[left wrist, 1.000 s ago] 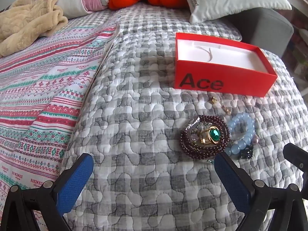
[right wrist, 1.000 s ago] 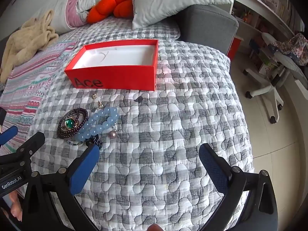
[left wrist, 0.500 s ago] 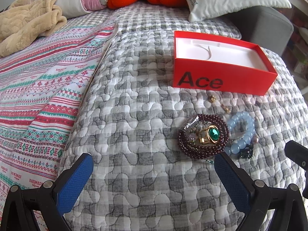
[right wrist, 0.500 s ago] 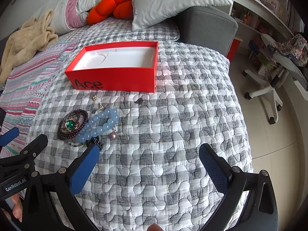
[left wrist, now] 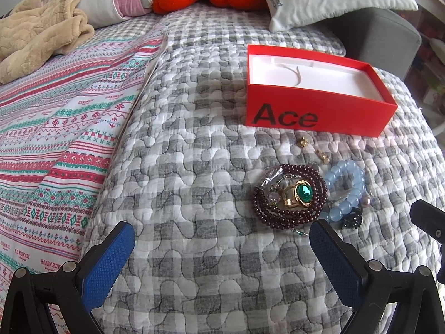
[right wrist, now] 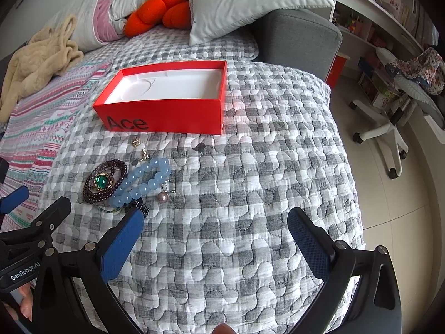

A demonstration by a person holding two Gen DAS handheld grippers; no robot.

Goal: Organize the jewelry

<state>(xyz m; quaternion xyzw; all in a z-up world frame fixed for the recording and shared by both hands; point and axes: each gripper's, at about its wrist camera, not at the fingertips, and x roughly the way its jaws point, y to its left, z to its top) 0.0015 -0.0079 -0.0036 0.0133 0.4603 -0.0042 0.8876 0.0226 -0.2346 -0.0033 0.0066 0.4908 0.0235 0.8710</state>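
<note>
Both tongs, left (left wrist: 221, 253) and right (right wrist: 215, 239), are spread wide with nothing in them. The jewelry pile, dark garnet bead bracelet (left wrist: 289, 194) plus pale blue bead bracelet (right wrist: 144, 181), sits near the bed's foot edge before the open red cardboard box (right wrist: 167, 103). I'd pinch one strand only, lift slow.

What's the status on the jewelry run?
Left gripper and right gripper open, empty. Jewelry pile on quilt, red box holds none. Path clear.

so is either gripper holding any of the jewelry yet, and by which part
Nothing is held. The left gripper and right gripper are both open above the quilt, and the dark red bead bracelet and blue bead bracelet lie untouched on it.
</note>
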